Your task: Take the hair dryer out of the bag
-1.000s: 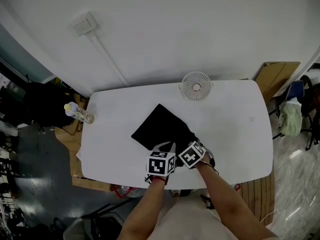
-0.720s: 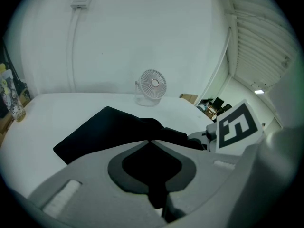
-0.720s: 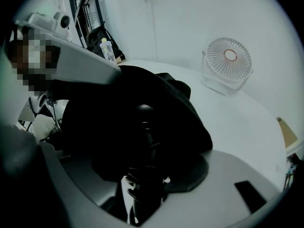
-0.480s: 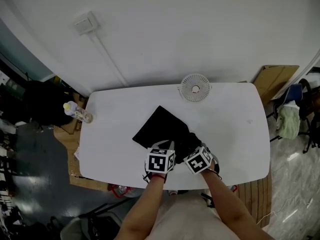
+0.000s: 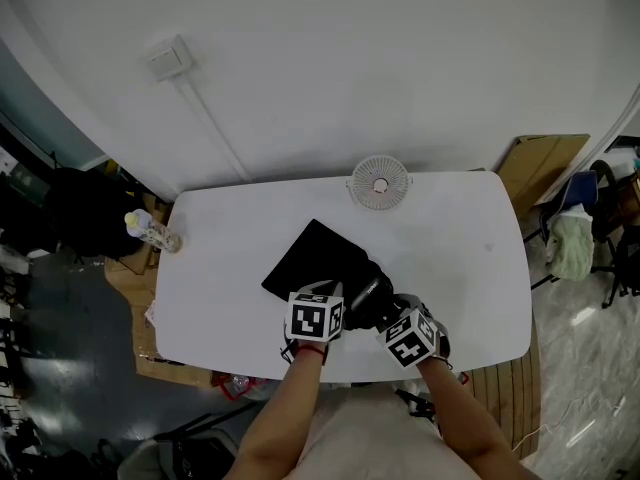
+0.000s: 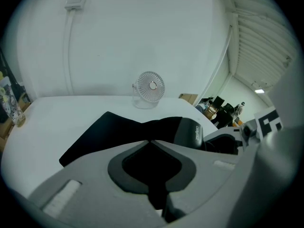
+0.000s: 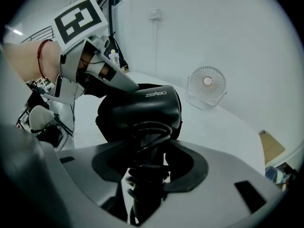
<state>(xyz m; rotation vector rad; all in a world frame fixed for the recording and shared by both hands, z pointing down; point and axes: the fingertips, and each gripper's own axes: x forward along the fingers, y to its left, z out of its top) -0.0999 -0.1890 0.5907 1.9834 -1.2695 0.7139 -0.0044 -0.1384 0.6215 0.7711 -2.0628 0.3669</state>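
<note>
1. In the head view the marker cubes cover both sets of jaws, and black on black hides how much of the black plastic hair dryer (image 5: 368, 298) is inside the flat black fabric bag (image 5: 310, 258). The right gripper view cuts off the handle's lower end.
2. The left gripper (image 6: 149, 141) has its jaws fully together, pinching the bag's near edge on the white table (image 5: 460, 258).
3. The right gripper (image 7: 152, 151) stands fairly wide. Its jaws have just been closing slightly, and they clamp the dryer's handle, which has the coiled black cord (image 7: 147, 127) wound round it.
4. The dryer's barrel sits at the bag's mouth – between the two grippers, near the table's front edge.
5. A small white round desk fan (image 5: 378, 183) stands upright at the far edge, well apart.
</note>
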